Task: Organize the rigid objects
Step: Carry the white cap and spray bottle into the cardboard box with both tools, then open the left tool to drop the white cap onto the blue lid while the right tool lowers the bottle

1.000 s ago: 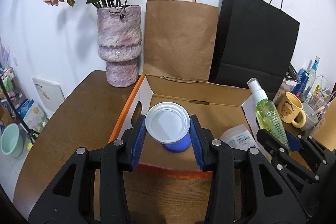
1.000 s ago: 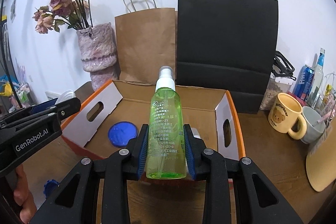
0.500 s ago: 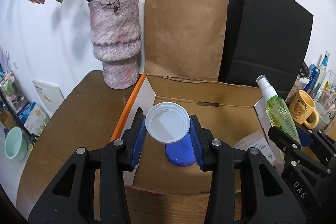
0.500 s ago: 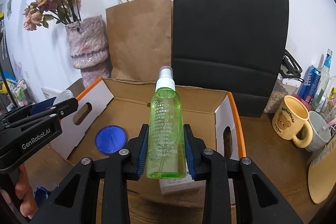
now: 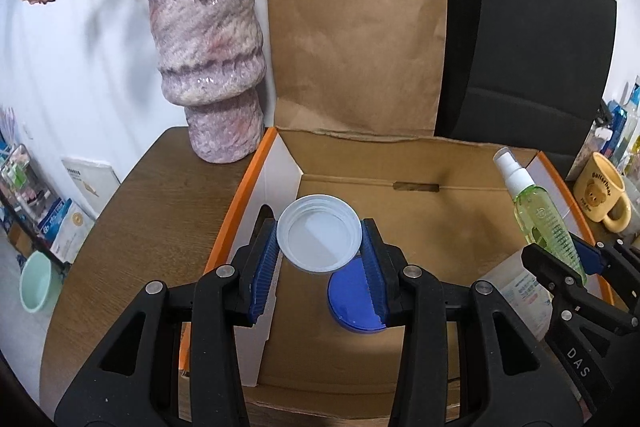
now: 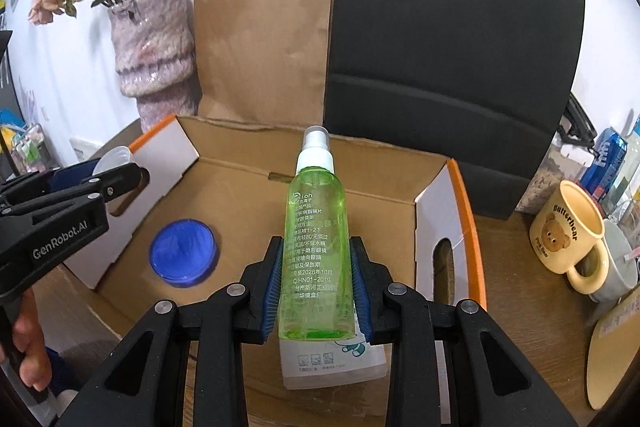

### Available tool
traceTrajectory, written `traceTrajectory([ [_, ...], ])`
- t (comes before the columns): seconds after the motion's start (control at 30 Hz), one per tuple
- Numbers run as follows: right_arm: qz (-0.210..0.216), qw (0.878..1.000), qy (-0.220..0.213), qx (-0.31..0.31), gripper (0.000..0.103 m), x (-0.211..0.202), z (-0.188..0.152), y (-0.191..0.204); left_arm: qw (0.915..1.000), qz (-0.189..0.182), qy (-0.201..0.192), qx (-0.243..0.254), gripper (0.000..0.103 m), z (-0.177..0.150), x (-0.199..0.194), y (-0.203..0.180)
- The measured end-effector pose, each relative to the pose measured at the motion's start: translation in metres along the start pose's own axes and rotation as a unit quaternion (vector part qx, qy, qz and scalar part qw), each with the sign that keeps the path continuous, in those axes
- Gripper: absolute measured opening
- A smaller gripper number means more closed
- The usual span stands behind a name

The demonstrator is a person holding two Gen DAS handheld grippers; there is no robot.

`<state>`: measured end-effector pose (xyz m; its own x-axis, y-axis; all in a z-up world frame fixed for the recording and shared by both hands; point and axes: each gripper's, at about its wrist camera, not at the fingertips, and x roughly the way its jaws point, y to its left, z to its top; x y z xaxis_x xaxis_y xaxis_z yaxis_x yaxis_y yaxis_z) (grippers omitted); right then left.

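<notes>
Left gripper (image 5: 320, 259) clamps white lid (image 5: 319, 233); right gripper (image 6: 318, 287) clamps spray bottle (image 6: 316, 239).

place: home or office corner | cues: flower vase (image 5: 208, 67), paper bags (image 5: 356, 39), bear mug (image 6: 568, 231), wooden table (image 5: 140, 227)

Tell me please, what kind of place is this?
Probably a home or small office corner: a wooden table against a white wall holds a vase of dried flowers, paper shopping bags and a bear mug.
</notes>
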<state>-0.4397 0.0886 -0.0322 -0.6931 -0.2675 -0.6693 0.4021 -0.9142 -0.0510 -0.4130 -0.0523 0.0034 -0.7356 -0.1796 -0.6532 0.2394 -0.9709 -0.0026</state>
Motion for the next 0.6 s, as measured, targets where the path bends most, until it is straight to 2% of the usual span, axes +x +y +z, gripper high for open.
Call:
traceTrajectory([
  [0.17, 0.008, 1.000, 0.002, 0.000, 0.035, 0.000, -0.001, 0.000, 1.0000, -0.004, 0.006, 0.006, 0.038, -0.002, 0.002, -0.002],
  [0.23, 0.009, 1.000, 0.006, -0.001, 0.036, 0.002, -0.002, -0.001, 1.0000, 0.001, 0.005, 0.007, 0.053, -0.003, 0.001, -0.002],
  [0.27, 0.000, 1.000, 0.007, -0.003, 0.044, 0.003, -0.002, -0.001, 1.0000, 0.002, 0.002, 0.006, 0.073, -0.003, 0.000, -0.002],
  [0.3, -0.015, 1.000, 0.004, -0.002, 0.075, 0.003, -0.002, -0.003, 1.0000, 0.005, -0.004, 0.004, 0.086, -0.002, -0.002, -0.001],
  [0.33, -0.018, 1.000, 0.002, -0.002, 0.090, 0.001, -0.002, -0.004, 0.9999, 0.007, -0.009, 0.003, 0.090, -0.002, -0.003, 0.000],
  [0.37, -0.018, 1.000, 0.000, -0.002, 0.103, 0.000, -0.002, -0.005, 0.9999, 0.009, -0.014, 0.002, 0.100, -0.001, -0.006, 0.000],
  [0.4, -0.019, 1.000, -0.003, 0.001, 0.103, -0.001, -0.001, -0.006, 0.9998, 0.010, -0.018, 0.001, 0.103, 0.000, -0.007, 0.001],
  [0.6, -0.020, 1.000, -0.010, 0.003, 0.103, -0.006, 0.001, -0.006, 0.9997, 0.015, -0.021, -0.003, 0.103, 0.000, -0.009, 0.002],
])
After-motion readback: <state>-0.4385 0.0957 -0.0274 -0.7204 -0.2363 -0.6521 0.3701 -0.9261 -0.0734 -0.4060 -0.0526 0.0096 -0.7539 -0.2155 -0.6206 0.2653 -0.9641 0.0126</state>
